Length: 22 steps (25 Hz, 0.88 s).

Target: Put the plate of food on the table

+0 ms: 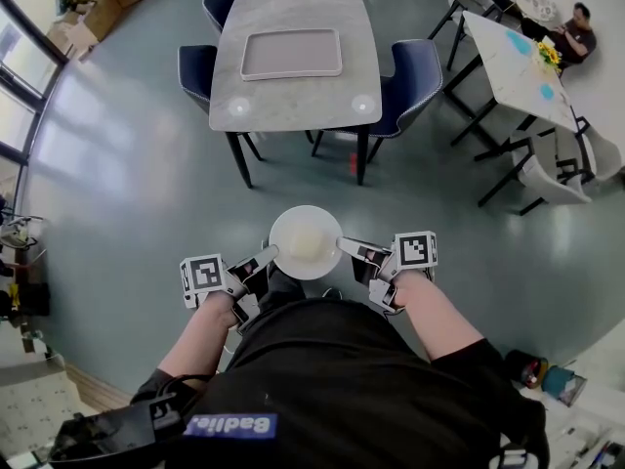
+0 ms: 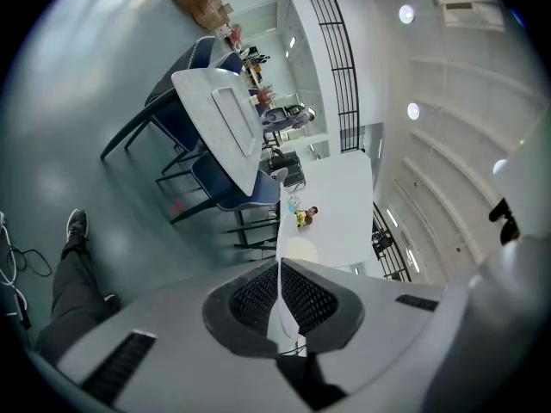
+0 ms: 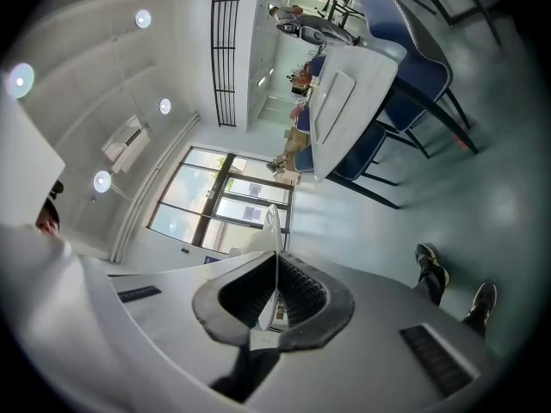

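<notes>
Here the plate (image 1: 306, 212), bearing a pale heap of food (image 1: 305, 242), hangs over the floor in front of the person, well apart from the grey bench (image 1: 293, 101) ahead. The left claw (image 1: 272, 254) is pinching the plate's left rim. The right claw (image 1: 343, 244) is pinching the opposite rim. In each gripper view the thin white edge stands clamped between the ribbed pads.

Risks, as judged: the plate is held only by its thin rim at two points. If the hands drift apart, or one dips below the other, the rim could slip from a pad and the plate fall to the floor. A tilt could also slide the food off. At the bench, the tray (image 1: 291, 54) takes up the middle of the top, so a careless set-down might land the plate half on the tray's raised edge, where it could rock.

Count: one plate, two claws, one tray and three blue chairs (image 1: 415, 81) visible at the grey bench. A second, white bench (image 1: 513, 66) stands to the right.
</notes>
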Each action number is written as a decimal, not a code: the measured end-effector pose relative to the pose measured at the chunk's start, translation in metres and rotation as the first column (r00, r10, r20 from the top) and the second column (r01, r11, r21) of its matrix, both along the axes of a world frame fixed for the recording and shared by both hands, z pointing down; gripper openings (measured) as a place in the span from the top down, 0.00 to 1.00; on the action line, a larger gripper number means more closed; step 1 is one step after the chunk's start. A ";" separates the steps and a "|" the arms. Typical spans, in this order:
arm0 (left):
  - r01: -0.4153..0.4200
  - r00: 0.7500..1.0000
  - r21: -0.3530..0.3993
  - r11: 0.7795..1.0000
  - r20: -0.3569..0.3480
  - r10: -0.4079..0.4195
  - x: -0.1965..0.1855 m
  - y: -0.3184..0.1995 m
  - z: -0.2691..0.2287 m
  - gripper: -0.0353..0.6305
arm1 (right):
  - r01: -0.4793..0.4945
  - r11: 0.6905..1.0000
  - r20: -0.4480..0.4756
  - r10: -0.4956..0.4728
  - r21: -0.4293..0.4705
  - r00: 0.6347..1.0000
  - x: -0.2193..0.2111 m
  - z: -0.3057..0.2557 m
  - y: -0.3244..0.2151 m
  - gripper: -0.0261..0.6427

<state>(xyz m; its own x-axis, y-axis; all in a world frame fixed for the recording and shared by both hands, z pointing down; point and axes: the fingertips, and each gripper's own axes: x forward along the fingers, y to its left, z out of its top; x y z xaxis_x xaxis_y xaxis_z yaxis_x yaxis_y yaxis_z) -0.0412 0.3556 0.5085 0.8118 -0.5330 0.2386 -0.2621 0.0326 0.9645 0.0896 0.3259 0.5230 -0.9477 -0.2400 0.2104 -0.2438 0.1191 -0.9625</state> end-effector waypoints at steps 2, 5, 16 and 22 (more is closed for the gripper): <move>-0.004 1.000 -0.001 1.000 -0.005 0.004 -0.006 -0.012 0.002 0.92 | -0.012 1.000 0.011 0.013 -0.011 1.000 -0.007 -0.001 -0.011 0.93; -0.012 1.000 -0.002 1.000 -0.009 0.012 -0.015 -0.034 0.006 0.92 | -0.034 0.999 -0.011 0.034 -0.015 0.999 -0.014 0.004 -0.031 0.93; -0.113 0.994 0.024 0.993 -0.012 0.113 -0.060 -0.153 0.006 0.92 | -0.118 0.993 -0.044 0.118 0.008 0.992 -0.052 0.001 -0.139 0.93; -0.174 0.984 0.031 0.984 -0.025 0.175 -0.099 -0.249 -0.002 0.92 | -0.182 0.983 -0.024 0.182 0.010 0.983 -0.094 -0.008 -0.228 0.93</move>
<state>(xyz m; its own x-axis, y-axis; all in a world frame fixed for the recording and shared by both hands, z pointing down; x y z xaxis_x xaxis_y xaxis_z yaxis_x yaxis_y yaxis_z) -0.1402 0.1071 0.5069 0.8989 -0.3892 0.2012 -0.2344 -0.0390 0.9714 -0.0044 0.0983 0.5151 -0.8824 -0.4101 0.2308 -0.2860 0.0778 -0.9551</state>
